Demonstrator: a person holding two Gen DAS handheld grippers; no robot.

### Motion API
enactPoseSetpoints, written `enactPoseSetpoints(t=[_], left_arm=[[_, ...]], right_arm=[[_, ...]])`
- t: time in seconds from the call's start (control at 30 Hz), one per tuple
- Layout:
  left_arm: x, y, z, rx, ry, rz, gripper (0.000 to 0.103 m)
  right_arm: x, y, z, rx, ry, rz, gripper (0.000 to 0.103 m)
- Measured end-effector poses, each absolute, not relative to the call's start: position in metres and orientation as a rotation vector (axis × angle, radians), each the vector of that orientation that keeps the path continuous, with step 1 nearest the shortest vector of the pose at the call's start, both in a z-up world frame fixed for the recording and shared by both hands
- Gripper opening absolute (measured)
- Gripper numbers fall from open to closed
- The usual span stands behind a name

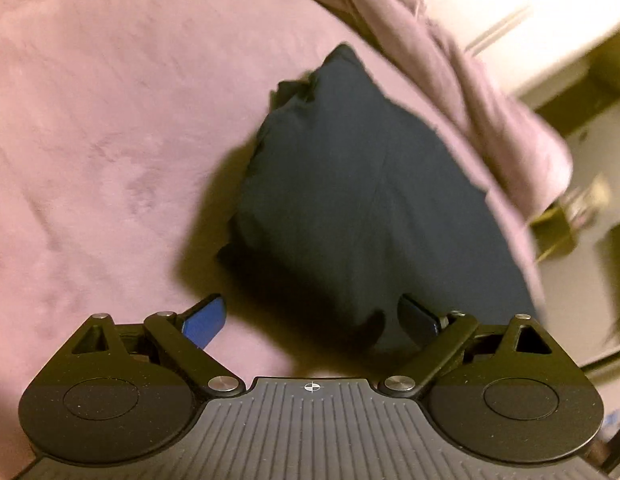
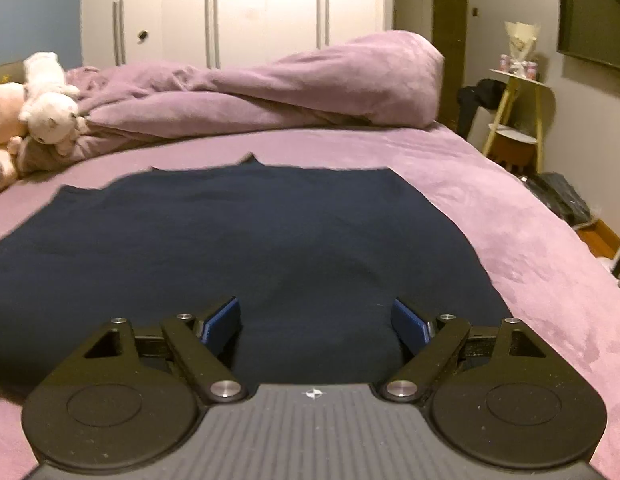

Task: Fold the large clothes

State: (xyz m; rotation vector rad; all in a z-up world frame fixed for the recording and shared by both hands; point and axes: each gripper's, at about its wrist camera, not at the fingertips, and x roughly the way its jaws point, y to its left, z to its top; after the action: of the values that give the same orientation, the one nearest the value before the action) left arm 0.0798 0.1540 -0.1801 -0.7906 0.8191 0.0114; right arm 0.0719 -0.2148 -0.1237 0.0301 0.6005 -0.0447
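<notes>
a: where is the dark garment (image 2: pixel 238 232)?
b: it lies flat on the near part of the purple bed (image 2: pixel 509 216).
a: and the fingers?
b: left gripper (image 1: pixel 310 316) and right gripper (image 2: pixel 315 320) are both spread, pinching nothing.

Black linkages, seemingly blue-padded fingers (image 2: pixel 222 322)

bed: mauve sheet (image 2: pixel 489 216)
duvet (image 2: pixel 290 92): bunched at far side
plush toys (image 2: pixel 46 108): far left, against duvet
wardrobe (image 2: pixel 262 8): white, behind bed
side table (image 2: pixel 517 120): right, by wall
</notes>
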Motion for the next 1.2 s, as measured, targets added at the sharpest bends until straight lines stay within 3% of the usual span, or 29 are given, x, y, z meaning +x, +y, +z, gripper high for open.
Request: enactPoseSetpoints(t=[0.1, 0.23, 0.33, 0.7, 0.8, 0.93, 1.07, 1.2], left_arm=[[0.095, 0.158, -0.186, -0.844, 0.8, 0.022, 0.096], [0.109, 0.167, -0.196, -0.964, 0.784, 0.047, 0.096], [0.116, 0.176, -0.201, -1.038, 0.758, 0.051, 0.092], [0.132, 0.187, -0.211, -1.06, 0.741, -0.018, 0.071], [0.127, 0.186, -0.21, -1.051, 0.729, -0.031, 0.072], [0.129, 0.188, -0.215, -1.088, 0.724, -0.022, 0.081], [0.137, 0.187, -0.214, -1.103, 0.74, -0.005, 0.081], [0.14, 0.19, -0.211, -1.114, 0.756, -0.03, 0.059]], right_arm=[[0.071, -0.198, -0.114, 0.023, 0.594, 0.006, 0.051], [0.078, -0.172, -0.109, 0.062, 0.601, 0.107, 0.029], [0.086, -0.146, -0.112, 0.056, 0.623, 0.166, 0.025], [0.11, -0.097, -0.145, -0.043, 0.688, 0.167, 0.025], [0.105, -0.087, -0.15, -0.133, 0.665, 0.169, 0.025], [0.101, -0.08, -0.153, -0.198, 0.647, 0.163, 0.025], [0.098, -0.078, -0.156, -0.224, 0.634, 0.168, 0.024], [0.098, -0.076, -0.155, -0.244, 0.631, 0.187, 0.018]])
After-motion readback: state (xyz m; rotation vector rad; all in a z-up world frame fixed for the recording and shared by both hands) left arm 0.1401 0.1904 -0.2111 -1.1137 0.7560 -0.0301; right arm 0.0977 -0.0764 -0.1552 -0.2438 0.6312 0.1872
